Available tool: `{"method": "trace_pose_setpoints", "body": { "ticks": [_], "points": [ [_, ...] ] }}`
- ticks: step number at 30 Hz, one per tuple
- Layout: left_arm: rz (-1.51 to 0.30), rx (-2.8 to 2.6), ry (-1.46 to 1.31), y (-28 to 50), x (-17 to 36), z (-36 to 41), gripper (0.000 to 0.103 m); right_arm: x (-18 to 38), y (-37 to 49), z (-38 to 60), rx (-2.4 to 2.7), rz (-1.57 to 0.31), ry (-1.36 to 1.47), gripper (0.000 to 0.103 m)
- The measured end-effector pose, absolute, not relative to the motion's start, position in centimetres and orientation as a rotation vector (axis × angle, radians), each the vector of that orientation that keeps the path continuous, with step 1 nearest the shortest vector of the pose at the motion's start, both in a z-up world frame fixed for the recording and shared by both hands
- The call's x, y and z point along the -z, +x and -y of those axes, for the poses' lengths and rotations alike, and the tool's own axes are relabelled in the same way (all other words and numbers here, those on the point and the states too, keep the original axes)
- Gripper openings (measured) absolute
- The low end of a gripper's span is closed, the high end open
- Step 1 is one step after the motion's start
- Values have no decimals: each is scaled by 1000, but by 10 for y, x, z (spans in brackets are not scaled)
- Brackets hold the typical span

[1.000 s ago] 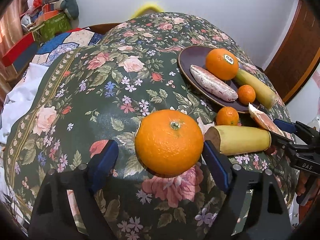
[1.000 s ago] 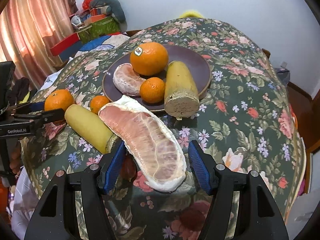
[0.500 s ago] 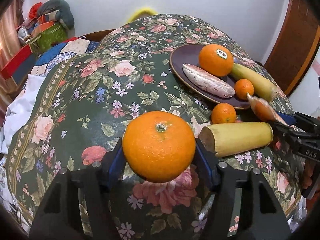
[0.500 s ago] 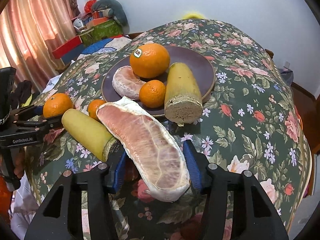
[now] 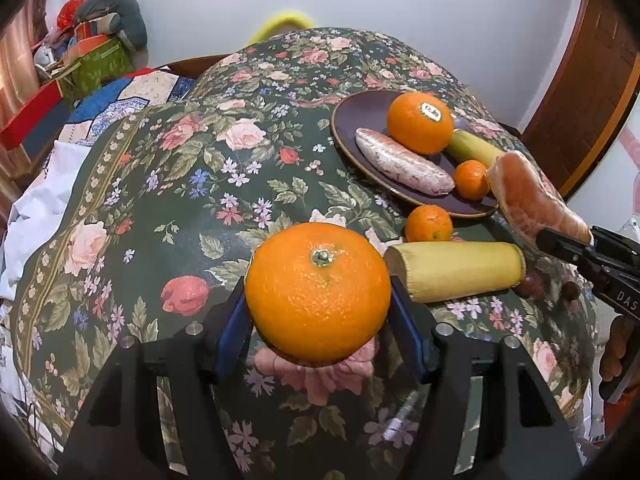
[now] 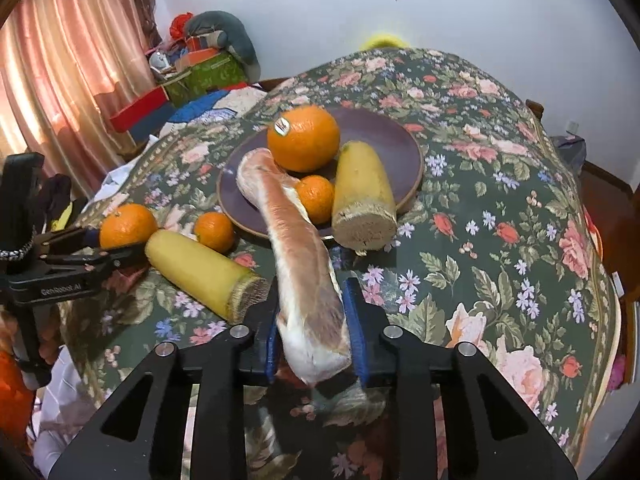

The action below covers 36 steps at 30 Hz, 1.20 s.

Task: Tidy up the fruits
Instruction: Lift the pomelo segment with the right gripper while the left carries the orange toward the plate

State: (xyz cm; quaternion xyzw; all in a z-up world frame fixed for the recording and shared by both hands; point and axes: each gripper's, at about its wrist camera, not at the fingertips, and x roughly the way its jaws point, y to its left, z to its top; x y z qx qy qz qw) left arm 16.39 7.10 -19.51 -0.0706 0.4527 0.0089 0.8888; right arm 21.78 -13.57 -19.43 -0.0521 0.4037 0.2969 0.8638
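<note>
Now the left gripper [image 5: 318,312] holds a big orange [image 5: 318,294] between its blue pads, stem up, lifted clear of the flowered cloth [image 5: 168,184]. Just ahead and to its right lies a yellow cut piece [image 5: 456,271] on its side, with a small mandarin [image 5: 429,223] right behind that.

The right gripper [image 6: 314,332] is closing on a pomelo wedge [image 6: 304,264], the pads pressing its sides; the wedge stands on edge and reaches forward over the near rim of the dark plate [image 6: 384,136]. On that plate, straight ahead of this gripper, sit a stickered orange [image 6: 303,138], a second wedge [image 6: 250,172] partly hidden behind the held one, a little mandarin [image 6: 318,198] and another yellow cut piece [image 6: 362,196] whose sawn end overhangs the rim toward the gripper. From the right gripper's side, the loose yellow piece lies to its left, touching nothing on the plate.
</note>
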Motion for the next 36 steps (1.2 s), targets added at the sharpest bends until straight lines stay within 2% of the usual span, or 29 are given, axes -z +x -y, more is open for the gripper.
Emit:
{"method": "trace_pose_setpoints", "body": {
  "ticks": [23, 36],
  "points": [
    [-819, 31, -160, 172, 137, -55, 64, 133, 212, 157, -579, -674, -36, 21],
    [-813, 49, -149, 211, 141, -51, 64, 134, 234, 143, -608, -651, -51, 19]
  ]
}}
